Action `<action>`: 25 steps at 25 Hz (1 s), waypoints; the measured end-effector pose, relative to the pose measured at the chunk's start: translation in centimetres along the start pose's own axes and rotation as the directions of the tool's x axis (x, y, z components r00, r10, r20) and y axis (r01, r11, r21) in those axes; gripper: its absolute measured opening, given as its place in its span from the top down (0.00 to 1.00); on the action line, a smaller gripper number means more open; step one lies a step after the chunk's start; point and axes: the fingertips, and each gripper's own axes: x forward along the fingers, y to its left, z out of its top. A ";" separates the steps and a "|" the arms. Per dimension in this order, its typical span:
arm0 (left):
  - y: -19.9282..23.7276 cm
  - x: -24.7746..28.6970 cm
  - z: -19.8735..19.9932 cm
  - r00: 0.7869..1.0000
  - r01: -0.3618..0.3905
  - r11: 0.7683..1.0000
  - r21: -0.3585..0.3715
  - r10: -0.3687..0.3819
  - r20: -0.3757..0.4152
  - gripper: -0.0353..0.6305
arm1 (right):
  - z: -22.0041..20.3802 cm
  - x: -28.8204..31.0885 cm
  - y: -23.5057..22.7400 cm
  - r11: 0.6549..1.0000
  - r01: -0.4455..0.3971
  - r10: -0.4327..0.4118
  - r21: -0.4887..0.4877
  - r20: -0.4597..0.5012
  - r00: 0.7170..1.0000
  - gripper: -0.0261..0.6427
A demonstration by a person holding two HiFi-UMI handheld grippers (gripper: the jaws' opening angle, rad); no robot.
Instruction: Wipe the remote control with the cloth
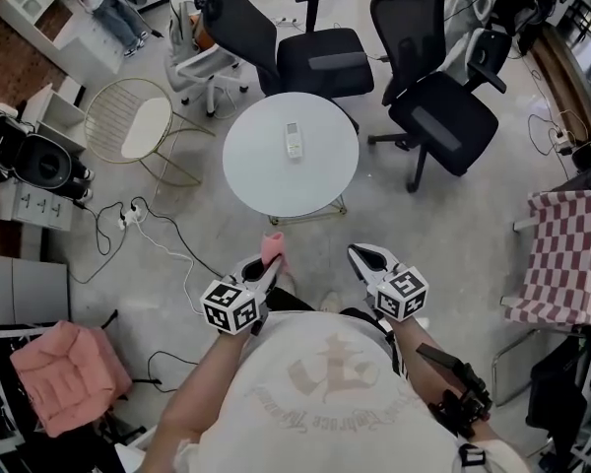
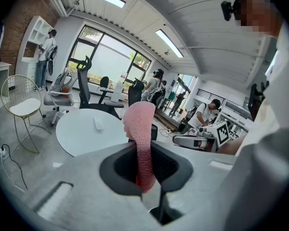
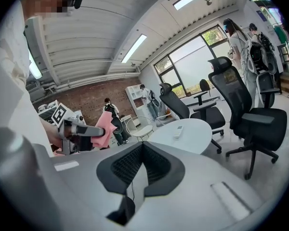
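A white remote control lies near the middle of a round white table ahead of me. My left gripper is shut on a pink cloth, whose knitted fold sticks up between the jaws. It hovers short of the table's near edge. My right gripper is beside it, jaws shut with nothing between them. The right gripper view shows the remote on the table and the left gripper with the cloth. In the left gripper view the remote is far ahead.
Two black office chairs stand behind and right of the table, a wire chair at its left. A power strip and cables lie on the floor. A checked seat is at right. People stand in the background.
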 end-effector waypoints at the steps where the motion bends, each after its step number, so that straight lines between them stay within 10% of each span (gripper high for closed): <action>1: 0.1 0.1 -0.1 1.000 -0.003 1.000 -0.002 0.003 -0.004 0.90 | 0.0 0.2 -0.3 1.000 0.001 -0.001 0.006 -0.002 1.000 0.95; 25: 14.4 12.5 8.8 0.982 0.158 0.986 -0.060 -0.163 -0.095 0.90 | 8.4 13.1 -10.8 0.974 0.225 -0.223 0.008 -0.100 0.970 0.95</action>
